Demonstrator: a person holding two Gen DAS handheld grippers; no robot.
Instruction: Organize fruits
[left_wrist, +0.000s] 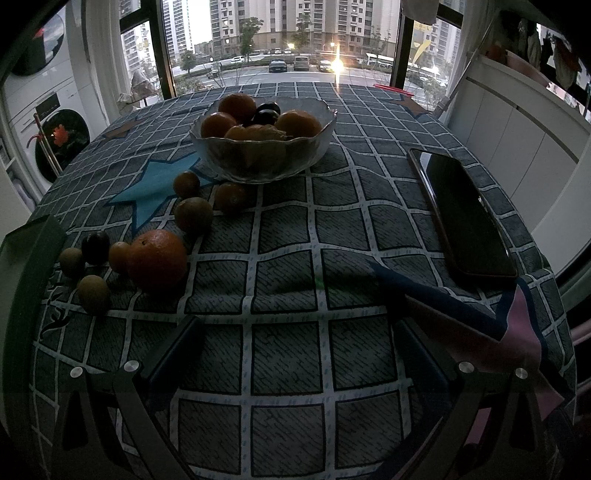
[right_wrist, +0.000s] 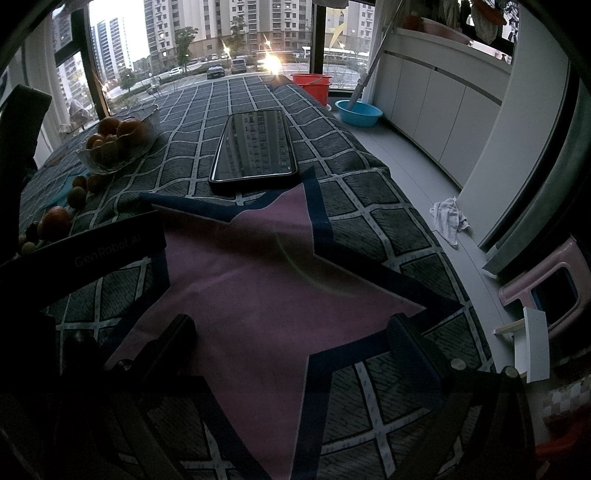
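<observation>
A glass bowl with several oranges and dark plums stands at the far middle of the checked tablecloth. Loose fruit lies left of it: a large orange, a dark plum and several small brownish fruits, one of them near the bowl. My left gripper is open and empty, low over the cloth, well short of the fruit. My right gripper is open and empty over a pink star patch. The bowl and loose orange show far left in the right wrist view.
A black phone lies screen-up on the right of the table; it also shows in the right wrist view. The left gripper's body crosses the right view. On the floor right are a red bucket, blue basin, white rag and pink stool.
</observation>
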